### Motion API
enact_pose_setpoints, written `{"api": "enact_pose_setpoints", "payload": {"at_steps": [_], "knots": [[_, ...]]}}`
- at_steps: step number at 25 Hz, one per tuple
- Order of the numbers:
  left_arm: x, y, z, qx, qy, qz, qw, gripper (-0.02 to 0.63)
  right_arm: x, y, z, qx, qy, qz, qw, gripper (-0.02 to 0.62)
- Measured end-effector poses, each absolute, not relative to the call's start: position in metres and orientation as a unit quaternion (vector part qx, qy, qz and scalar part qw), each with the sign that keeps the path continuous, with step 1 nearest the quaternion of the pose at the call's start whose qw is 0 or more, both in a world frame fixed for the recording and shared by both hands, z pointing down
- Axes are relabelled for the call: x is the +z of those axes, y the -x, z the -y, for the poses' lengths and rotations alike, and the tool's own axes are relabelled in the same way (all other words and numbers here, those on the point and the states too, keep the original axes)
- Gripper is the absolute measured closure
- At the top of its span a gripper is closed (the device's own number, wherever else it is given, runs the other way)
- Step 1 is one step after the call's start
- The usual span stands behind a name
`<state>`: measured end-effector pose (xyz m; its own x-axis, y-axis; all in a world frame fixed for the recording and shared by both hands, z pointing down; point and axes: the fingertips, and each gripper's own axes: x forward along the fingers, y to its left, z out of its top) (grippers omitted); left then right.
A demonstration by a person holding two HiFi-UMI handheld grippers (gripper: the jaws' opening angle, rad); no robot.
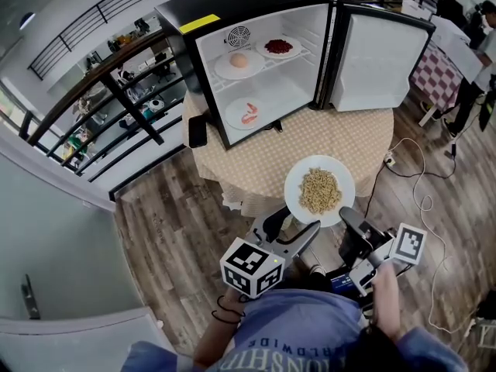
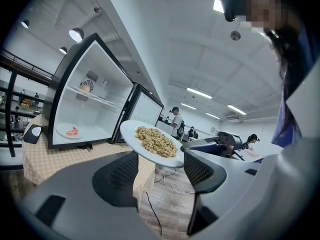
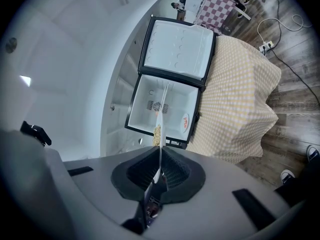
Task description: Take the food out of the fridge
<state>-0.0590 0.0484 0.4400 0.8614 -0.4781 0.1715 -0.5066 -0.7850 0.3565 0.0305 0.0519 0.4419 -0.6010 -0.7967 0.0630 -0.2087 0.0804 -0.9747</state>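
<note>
the right tool [image 1: 346,217] is clamped on the rim of a white round plate [image 1: 291,189] – in the right gripper view [image 3: 159,159] the plate stands edge-on between the closed pads. the plate carries a heap of beige noodle-like food [image 1: 319,191] and hangs, a little tilted, over the near edge of the round tabletop [image 1: 356,134] in its beige checked cloth, well outside the black mini fridge [image 1: 232,10].

the left tool [image 1: 294,227] has its jaws apart and grips nothing; it sits low beside the plate's near rim – the left gripper view [image 2: 160,166] shows the plate beyond the gap.

the fridge door stands wide open. on the upper shelf are a plate of pale pink round food [image 1: 239,62] and a plate of dark red food [image 1: 278,47]; on the fridge floor lies a plate of orange-pink shrimp [image 1: 248,115].
</note>
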Motion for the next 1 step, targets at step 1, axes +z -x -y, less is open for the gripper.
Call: {"api": "enact_pose_setpoints", "payload": {"at_steps": [1], "knots": [[0.4403, 0.0595, -0.0488, 0.036, -0.944, 0.261, 0.199, 0.321, 0.4422, -0.0298, -0.0523, -0.571, 0.365, -0.688, 0.257, 0.573]]}}
